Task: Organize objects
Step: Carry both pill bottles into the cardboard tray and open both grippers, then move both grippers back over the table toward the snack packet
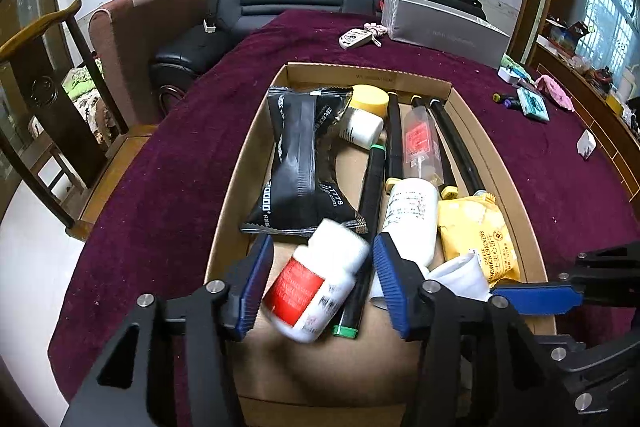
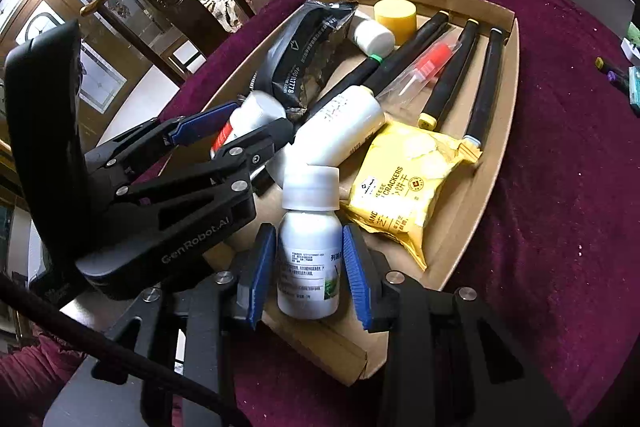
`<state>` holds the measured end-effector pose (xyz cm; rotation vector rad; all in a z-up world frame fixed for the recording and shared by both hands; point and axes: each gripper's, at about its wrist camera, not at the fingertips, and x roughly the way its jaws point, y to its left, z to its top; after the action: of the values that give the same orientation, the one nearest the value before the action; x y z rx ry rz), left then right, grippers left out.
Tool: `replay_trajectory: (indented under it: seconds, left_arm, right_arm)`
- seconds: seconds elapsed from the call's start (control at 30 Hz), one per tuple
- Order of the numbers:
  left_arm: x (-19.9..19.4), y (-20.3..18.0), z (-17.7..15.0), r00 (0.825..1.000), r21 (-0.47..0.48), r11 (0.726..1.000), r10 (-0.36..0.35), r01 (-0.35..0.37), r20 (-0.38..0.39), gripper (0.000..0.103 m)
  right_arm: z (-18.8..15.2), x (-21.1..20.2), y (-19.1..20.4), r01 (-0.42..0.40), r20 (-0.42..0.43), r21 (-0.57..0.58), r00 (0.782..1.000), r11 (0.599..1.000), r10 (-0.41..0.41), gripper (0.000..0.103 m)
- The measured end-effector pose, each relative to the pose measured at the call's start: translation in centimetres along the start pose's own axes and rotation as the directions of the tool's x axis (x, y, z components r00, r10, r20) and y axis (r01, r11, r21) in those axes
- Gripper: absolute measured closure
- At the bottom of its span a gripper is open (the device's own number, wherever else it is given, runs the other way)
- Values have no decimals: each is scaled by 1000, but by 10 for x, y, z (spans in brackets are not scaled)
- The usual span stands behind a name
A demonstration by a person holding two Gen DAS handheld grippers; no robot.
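Observation:
An open cardboard box [image 1: 360,73] lies on the maroon tablecloth and holds bottles, markers and snack packs. In the left wrist view my left gripper [image 1: 324,283] stands open around a blurred white bottle with a red label [image 1: 304,291], which tilts loose between the blue pads above the box floor. In the right wrist view my right gripper [image 2: 308,267] is shut on an upright white bottle with a green-printed label [image 2: 310,247] at the box's near end. The left gripper [image 2: 260,115] shows there too, straddling the red-label bottle [image 2: 256,111].
The box also holds a black packet [image 1: 296,163], a yellow cracker pack [image 1: 476,239], a lying white bottle [image 1: 412,219], a yellow-capped bottle [image 1: 366,115] and several black markers [image 1: 394,135]. Keys [image 1: 356,37] and a silver box [image 1: 444,27] sit beyond; small items [image 1: 532,103] lie at right.

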<state>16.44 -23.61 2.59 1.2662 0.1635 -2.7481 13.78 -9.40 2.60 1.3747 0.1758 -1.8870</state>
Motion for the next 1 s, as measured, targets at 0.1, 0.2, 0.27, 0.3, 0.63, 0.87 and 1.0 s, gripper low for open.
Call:
replay_trajectory:
  seconds: [0.1,0.2,0.27,0.3,0.63,0.87,1.0]
  left_arm:
    - [-4,-3,1,1000,1,1000,1,-1,5,55]
    - [-9,-7,2,1000,11,1000,6,-6,11,55]
    - [-13,-11,3,1000,17,1000,8,-9,18,55]
    - [-15,-13,4,1000,21,1000,10,-11,21,55]
    - [-33,-37,15,999,64,998,18,-21,48,55]
    - [-43,-67,24,998,123,992,-11,2,68,54]
    - [-51,-83,24,996,148,988,-57,46,70,55]
  right_arm:
    - [-3,-6,2,-2,10,-2,1000,1000,2,70]
    - [-7,-10,2,-8,21,-7,1000,1000,8,70]
    - [-9,-16,2,-10,34,-11,999,1000,11,70]
    - [-11,-19,1,-11,39,-12,999,1000,12,70]
    - [-22,-58,-24,-5,125,38,992,999,0,69]
    - [-29,-97,-67,13,200,148,979,989,-43,69]
    - [-39,-124,-90,40,243,212,966,976,-92,69]
